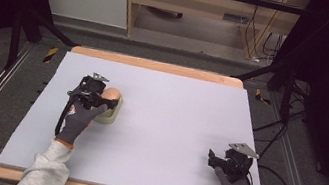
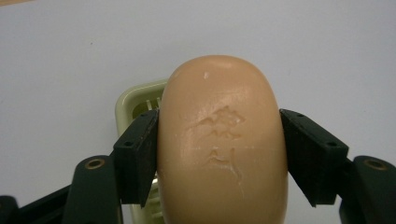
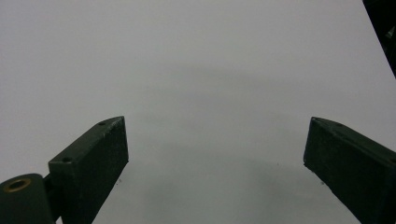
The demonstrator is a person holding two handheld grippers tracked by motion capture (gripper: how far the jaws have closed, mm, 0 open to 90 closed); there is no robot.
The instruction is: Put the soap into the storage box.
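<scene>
A peach-coloured bar of soap (image 2: 222, 144) with a stamped mark on its face sits between the jaws of my left gripper (image 2: 219, 154), which press on both its sides. Under the soap lies a pale green soap dish (image 2: 135, 100) with slots. In the high view the left gripper (image 1: 100, 99) holds the soap (image 1: 111, 95) over the soap dish (image 1: 110, 116) on the left half of the table. My right gripper (image 1: 214, 160) rests near the table's front right corner, and its jaws (image 3: 215, 154) stand wide apart over bare grey surface.
A light grey mat (image 1: 174, 114) covers the wooden table (image 1: 157, 65). Beyond the far edge stand a wooden cabinet (image 1: 193, 1) and black frame legs (image 1: 27, 24). Cables (image 1: 276, 136) hang past the right edge.
</scene>
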